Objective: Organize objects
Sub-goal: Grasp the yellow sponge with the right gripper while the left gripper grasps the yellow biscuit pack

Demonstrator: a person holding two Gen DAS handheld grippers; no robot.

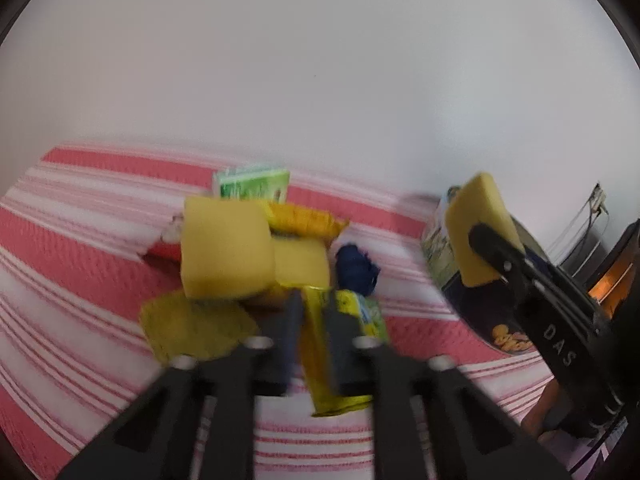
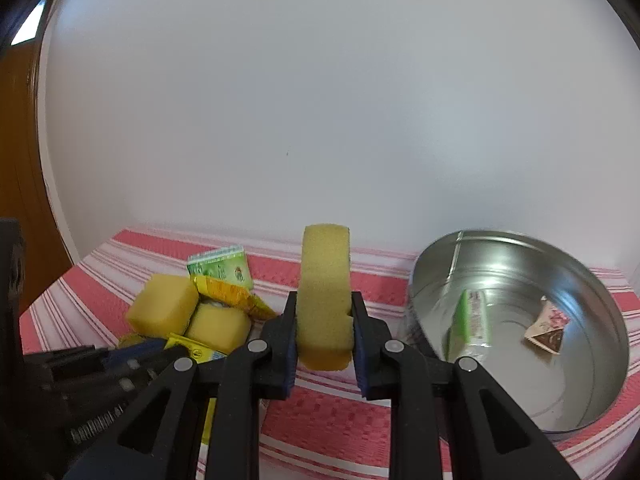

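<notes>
Right gripper [image 2: 325, 330] clamped tight on a yellow sponge [image 2: 326, 296], held upright above the striped cloth [image 2: 320, 412], just left of the round tin [image 2: 592, 280] (a green packet [image 2: 470, 326] and a brown one [image 2: 546, 330] lying inside). Left gripper [image 1: 314, 332] pinched shut on a yellow sachet [image 1: 316, 360], down at the pile: two more sponges [image 1: 224, 250], a green carton [image 1: 256, 186], yellow wrappers [image 1: 304, 220], something dark blue [image 1: 356, 268].
</notes>
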